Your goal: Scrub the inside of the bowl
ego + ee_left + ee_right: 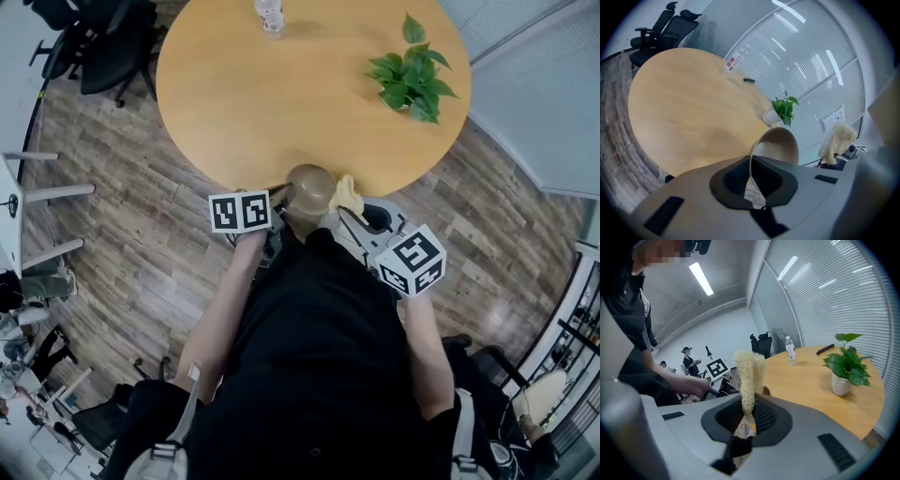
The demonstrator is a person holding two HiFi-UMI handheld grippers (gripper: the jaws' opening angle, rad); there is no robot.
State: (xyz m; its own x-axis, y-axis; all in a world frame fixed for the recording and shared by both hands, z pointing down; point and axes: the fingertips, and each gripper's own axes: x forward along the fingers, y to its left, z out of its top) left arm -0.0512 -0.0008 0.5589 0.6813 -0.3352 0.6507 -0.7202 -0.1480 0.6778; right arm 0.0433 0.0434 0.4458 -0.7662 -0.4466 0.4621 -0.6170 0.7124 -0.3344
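Observation:
A tan bowl (310,190) hangs tilted over the near edge of the round wooden table (244,84). My left gripper (284,199) is shut on its rim; in the left gripper view the bowl (777,145) stands on edge between the jaws, its inside turned to the right. My right gripper (356,212) is shut on a pale yellow loofah scrubber (347,194), which lies just right of the bowl. In the right gripper view the loofah (749,373) sticks up from the jaws, with the left gripper's marker cube (717,367) behind it. The loofah (838,142) stays outside the bowl.
A potted green plant (411,70) stands at the table's right side. A water bottle (270,17) sits at the far edge, with a small black object (749,80) near it. Office chairs (103,42) stand at the upper left. People (689,359) are in the background.

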